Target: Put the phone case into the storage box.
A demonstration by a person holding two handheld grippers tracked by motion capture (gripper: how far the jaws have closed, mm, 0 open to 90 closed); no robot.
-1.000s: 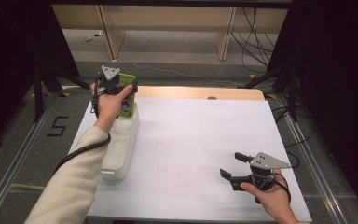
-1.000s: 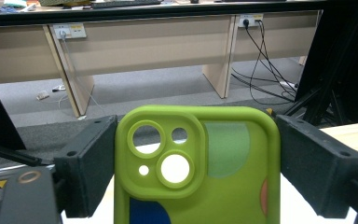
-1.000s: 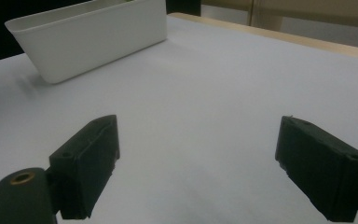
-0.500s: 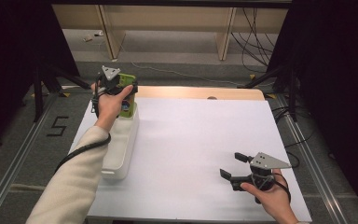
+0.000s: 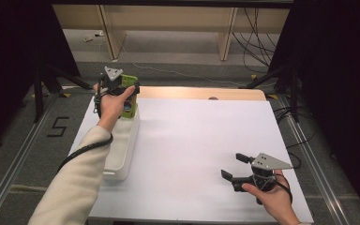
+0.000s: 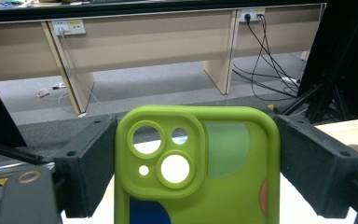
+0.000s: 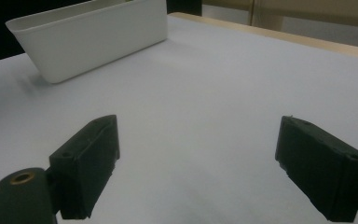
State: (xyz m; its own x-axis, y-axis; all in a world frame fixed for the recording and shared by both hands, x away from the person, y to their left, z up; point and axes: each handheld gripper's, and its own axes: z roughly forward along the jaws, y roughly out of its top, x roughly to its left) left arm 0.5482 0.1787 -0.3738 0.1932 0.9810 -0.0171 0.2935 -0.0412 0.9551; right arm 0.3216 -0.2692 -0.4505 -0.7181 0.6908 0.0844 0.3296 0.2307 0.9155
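Observation:
A lime-green phone case [image 6: 200, 172] with camera cut-outs and coloured patches stands upright between the jaws of my left gripper [image 6: 196, 170], which is shut on its two sides. From above, that gripper [image 5: 122, 89] holds the case [image 5: 129, 96] over the far end of a long white tray [image 5: 122, 154] on the table's left. My right gripper [image 5: 233, 166] rests low near the front right of the white table, open. Its own view has the jaws of the right gripper [image 7: 198, 163] wide apart with bare white surface between them.
The white tray [image 7: 93, 39] lies far off beyond the right gripper. A wooden strip [image 5: 201, 92] runs along the table's far edge. Past it are grey floor, desk legs and cables [image 6: 265, 51]. Black stands flank both sides of the table.

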